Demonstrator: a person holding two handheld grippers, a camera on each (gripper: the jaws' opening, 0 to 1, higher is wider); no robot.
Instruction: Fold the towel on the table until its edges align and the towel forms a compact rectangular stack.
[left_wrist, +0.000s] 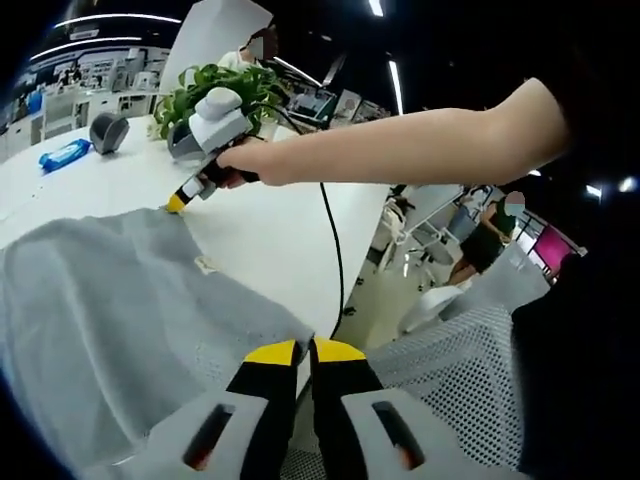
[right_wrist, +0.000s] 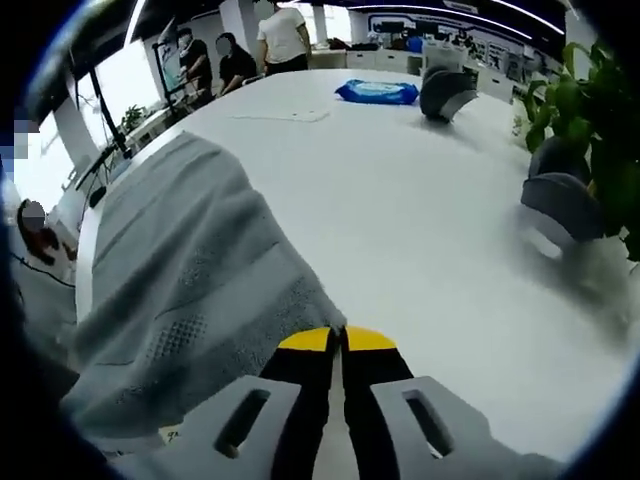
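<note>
I have the grey towel (left_wrist: 110, 310) spread on the white table (left_wrist: 270, 225), one corner in each tool. My left gripper (left_wrist: 303, 352) is pinched shut on the near corner at the table edge. My right gripper (right_wrist: 337, 340) looks clamped on the far corner; the left gripper view shows its tip at the cloth. Holding both corners should keep the edge taut for folding. Potted plant (left_wrist: 225, 85) sits well beyond.

A white tabletop (right_wrist: 400, 200) stands in an open office lit by ceiling strip lights (left_wrist: 395, 75), with people (right_wrist: 283, 35) standing beyond.
</note>
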